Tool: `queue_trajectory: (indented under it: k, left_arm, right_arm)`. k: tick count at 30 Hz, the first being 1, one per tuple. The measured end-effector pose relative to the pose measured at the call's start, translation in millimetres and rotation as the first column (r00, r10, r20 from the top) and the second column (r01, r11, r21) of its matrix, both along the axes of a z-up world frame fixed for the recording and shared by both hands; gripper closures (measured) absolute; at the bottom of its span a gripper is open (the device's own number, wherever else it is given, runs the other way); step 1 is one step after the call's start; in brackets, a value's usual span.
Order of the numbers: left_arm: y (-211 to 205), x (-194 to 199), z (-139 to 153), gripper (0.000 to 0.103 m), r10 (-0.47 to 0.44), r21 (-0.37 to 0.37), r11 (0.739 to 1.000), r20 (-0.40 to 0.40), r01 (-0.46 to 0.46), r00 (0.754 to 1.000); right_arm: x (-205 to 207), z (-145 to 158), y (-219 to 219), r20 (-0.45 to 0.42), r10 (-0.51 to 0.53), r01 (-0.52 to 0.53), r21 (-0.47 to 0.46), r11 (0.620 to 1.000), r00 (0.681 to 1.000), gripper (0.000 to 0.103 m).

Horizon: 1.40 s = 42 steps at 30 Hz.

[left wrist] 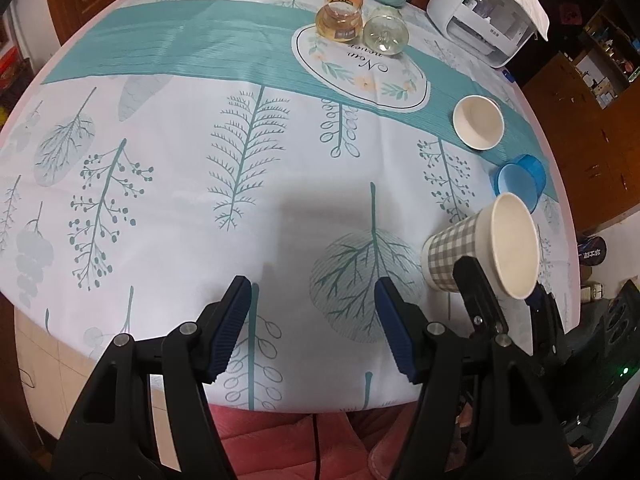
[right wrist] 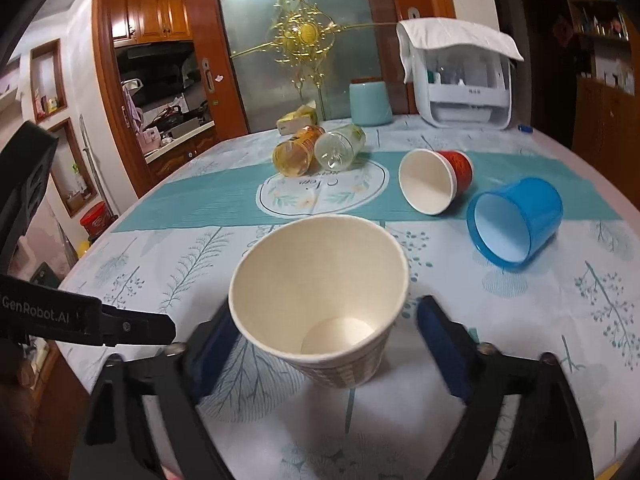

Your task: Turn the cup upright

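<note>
Over the near edge of the surface the left hand-held gripper is seen released, its jaws wide apart with nothing between them; it is best kept idle there, well clear of the work. Further right, the checked cup is gripped by the right hand-held gripper, one pad pressed on its left wall and the other seen close by its right side, though contact there cannot be confirmed. The cup is held tilted above the cloth, mouth up and toward the camera, its base not yet set down. The tilt should be taken out by a slow roll of the wrist until the rim is level, and the base lowered flat before the grip is eased; paper walls are judged easily crushed, so the squeeze should be kept light. Beyond it, a red cup and, rightmost, a blue cup lie on their sides, so the descent should be kept short of them
</note>
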State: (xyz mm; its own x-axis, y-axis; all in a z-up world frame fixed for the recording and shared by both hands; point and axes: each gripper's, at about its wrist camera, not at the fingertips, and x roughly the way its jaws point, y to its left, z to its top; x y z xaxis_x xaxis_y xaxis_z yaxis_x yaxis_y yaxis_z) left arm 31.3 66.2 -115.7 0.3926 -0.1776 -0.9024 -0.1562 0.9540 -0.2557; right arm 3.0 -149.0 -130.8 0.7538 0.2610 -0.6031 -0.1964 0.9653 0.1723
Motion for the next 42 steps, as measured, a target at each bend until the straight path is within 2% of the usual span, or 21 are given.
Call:
queue_trajectory:
  k: [5, 11, 18, 22, 25, 30, 34, 39, 42]
  left_arm:
    - [-4, -8, 12, 0.042, 0.003, 0.027, 1.0, 0.025, -0.003, 1.0]
    - [-17, -16, 26, 0.042, -0.026, 0.056, 0.998, 0.05, 0.023, 0.998]
    - [-43, -25, 49, 0.042, -0.083, 0.113, 0.991, 0.094, 0.073, 0.992]
    - [-57, -30, 63, 0.042, -0.103, 0.182, 0.98, 0.128, 0.079, 0.986]
    - [-63, -36, 76, 0.042, -0.113, 0.212, 0.974, 0.15, 0.08, 0.982]
    - [-67, -49, 101, 0.04, -0.11, 0.283, 0.958, 0.225, 0.043, 0.968]
    - [-63, -57, 117, 0.023, -0.087, 0.291, 0.957, 0.272, 0.004, 0.958]
    - [-63, -66, 127, 0.02, -0.074, 0.314, 0.949, 0.293, -0.022, 0.953]
    - [-64, -69, 130, 0.014, -0.077, 0.327, 0.945, 0.301, -0.027, 0.951]
  right_arm:
    - [-7, 10, -9, -0.051, 0.006, -0.005, 0.022, 1.0, 0.999, 0.007]
    - [-20, 42, -26, -0.1, -0.019, 0.023, 0.041, 0.999, 0.995, 0.002]
    - [-24, 72, -38, -0.238, -0.109, 0.084, -0.111, 0.99, 0.965, 0.002]
    - [-28, 86, -49, -0.304, -0.099, 0.07, -0.107, 0.992, 0.948, 0.002]
    - [-34, 100, -50, -0.297, -0.101, 0.065, -0.129, 0.989, 0.95, 0.002]
    - [-52, 128, -45, -0.23, -0.106, 0.065, -0.179, 0.982, 0.967, 0.0]
    - [-61, 138, -50, -0.234, -0.113, 0.081, -0.143, 0.986, 0.966, 0.0]
    - [-66, 147, -62, -0.222, -0.157, 0.135, -0.112, 0.985, 0.962, 0.0]
    - [-70, 152, -68, -0.211, -0.166, 0.151, -0.085, 0.985, 0.963, 0.0]
